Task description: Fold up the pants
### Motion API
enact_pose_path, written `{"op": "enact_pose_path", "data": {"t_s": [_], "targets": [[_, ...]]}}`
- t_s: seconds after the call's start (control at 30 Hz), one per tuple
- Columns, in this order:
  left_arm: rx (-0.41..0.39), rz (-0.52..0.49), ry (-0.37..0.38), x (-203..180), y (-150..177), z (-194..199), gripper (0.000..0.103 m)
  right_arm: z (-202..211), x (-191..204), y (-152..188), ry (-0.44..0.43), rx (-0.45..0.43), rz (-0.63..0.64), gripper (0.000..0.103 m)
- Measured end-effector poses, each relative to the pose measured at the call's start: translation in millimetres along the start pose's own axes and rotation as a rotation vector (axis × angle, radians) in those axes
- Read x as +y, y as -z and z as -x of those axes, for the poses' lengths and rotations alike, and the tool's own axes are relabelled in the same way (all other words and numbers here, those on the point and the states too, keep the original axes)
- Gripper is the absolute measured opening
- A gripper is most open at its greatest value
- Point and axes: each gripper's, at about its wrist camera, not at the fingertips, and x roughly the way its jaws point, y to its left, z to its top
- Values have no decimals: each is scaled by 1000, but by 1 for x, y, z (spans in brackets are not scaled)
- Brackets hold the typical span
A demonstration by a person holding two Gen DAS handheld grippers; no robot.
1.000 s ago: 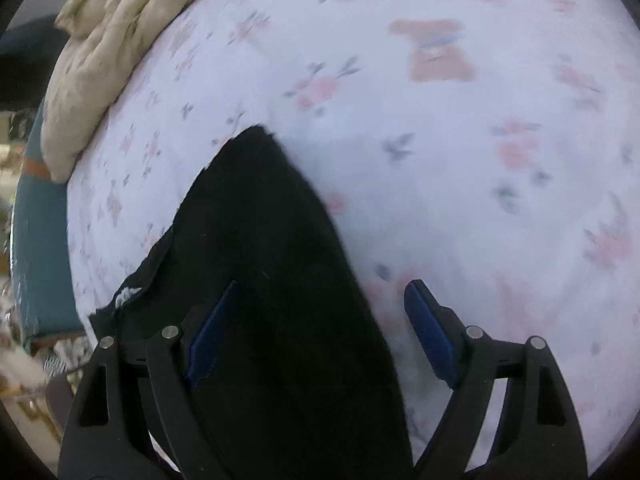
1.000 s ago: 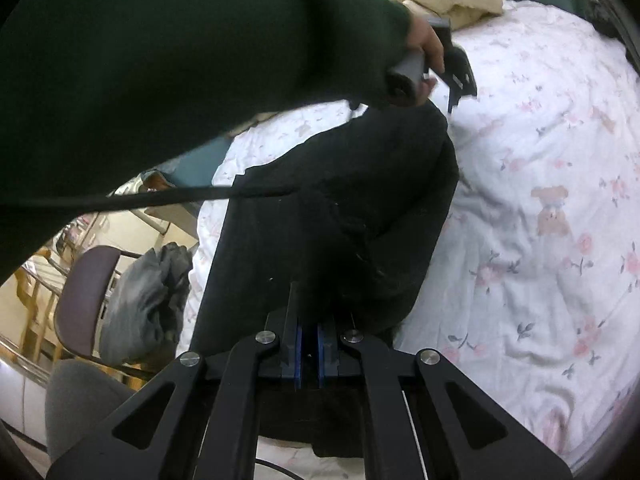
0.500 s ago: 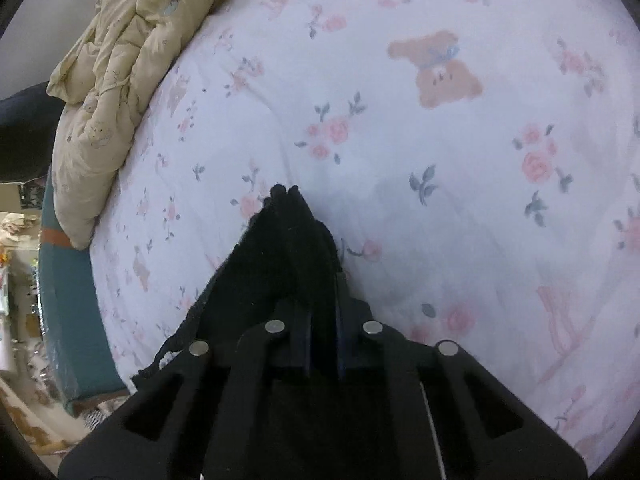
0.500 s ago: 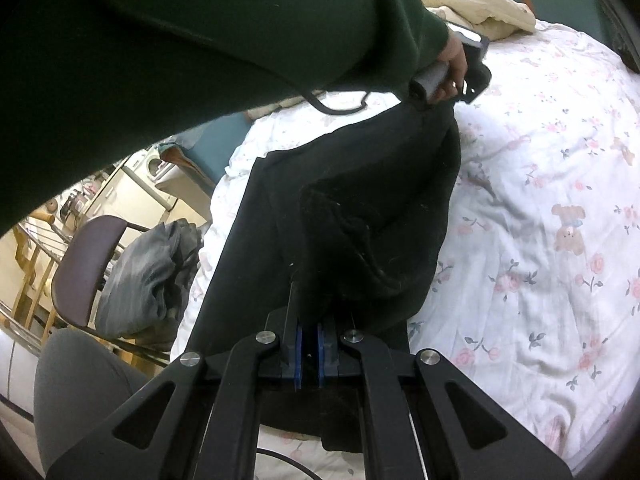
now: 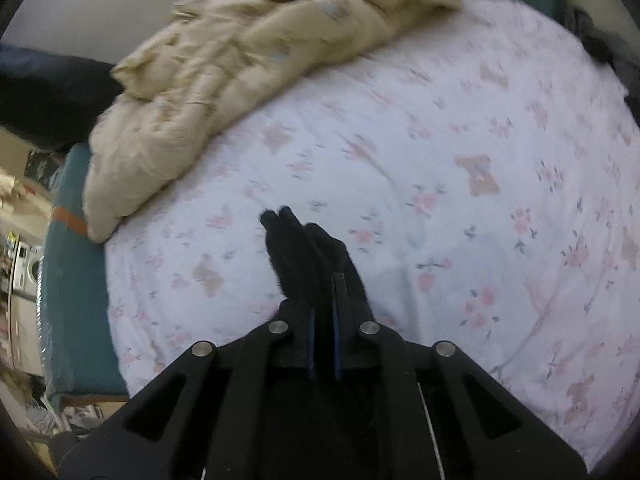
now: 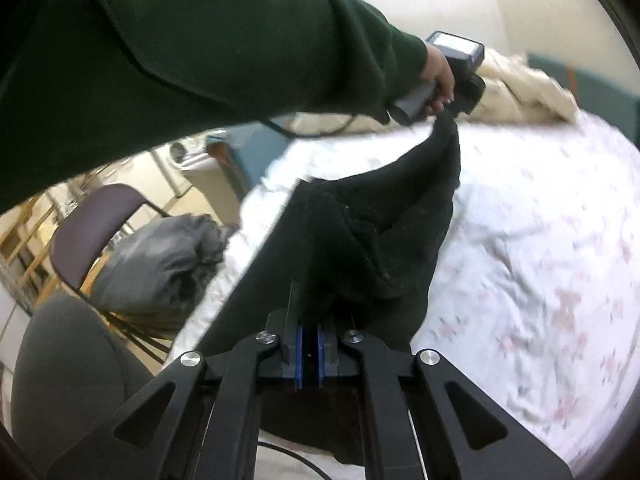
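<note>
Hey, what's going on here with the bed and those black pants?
A person in a green sleeve is folding black pants on a floral bed. Both tongs are shut on the fabric: the left tongs grip one end, lifted off the sheet, and the right tongs grip the other, so the pants hang between them. A beige quilt lies bunched at the far side.

Soft indoor light, heavy fisheye warp, dark vignette corners.
Motion blur smears bedsheet print and quilt; no glare.
</note>
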Motion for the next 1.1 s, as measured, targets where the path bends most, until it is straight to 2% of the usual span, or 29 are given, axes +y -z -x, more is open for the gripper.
{"op": "enact_pose_path", "data": {"t_s": [0.13, 0.3, 0.37, 0.47, 0.57, 0.73, 0.93, 1.0, 1.1], "targets": [[-29, 78, 14, 59, 19, 16, 3, -13, 29, -3, -7, 27, 83, 4], [-25, 165, 12, 131, 68, 15, 3, -35, 62, -3, -41, 97, 176, 4], [-15, 262, 55, 160, 95, 9, 3, -42, 74, 2, -34, 122, 223, 4], [-2, 332, 167, 168, 120, 0, 3, -52, 78, 12, -17, 173, 233, 4], [-14, 282, 169, 142, 121, -7, 4, -61, 69, 23, 5, 204, 226, 4], [-7, 212, 182, 86, 94, -19, 3, -66, 52, 31, -4, 220, 172, 4], [92, 26, 200, -31, 60, -42, 4, -62, 34, 27, -49, 208, 115, 4], [138, -25, 163, -65, 57, -58, 6, -61, 27, 25, -58, 201, 98, 4], [210, -48, 95, -95, 55, -88, 7, -58, 17, 23, -75, 200, 55, 4]]}}
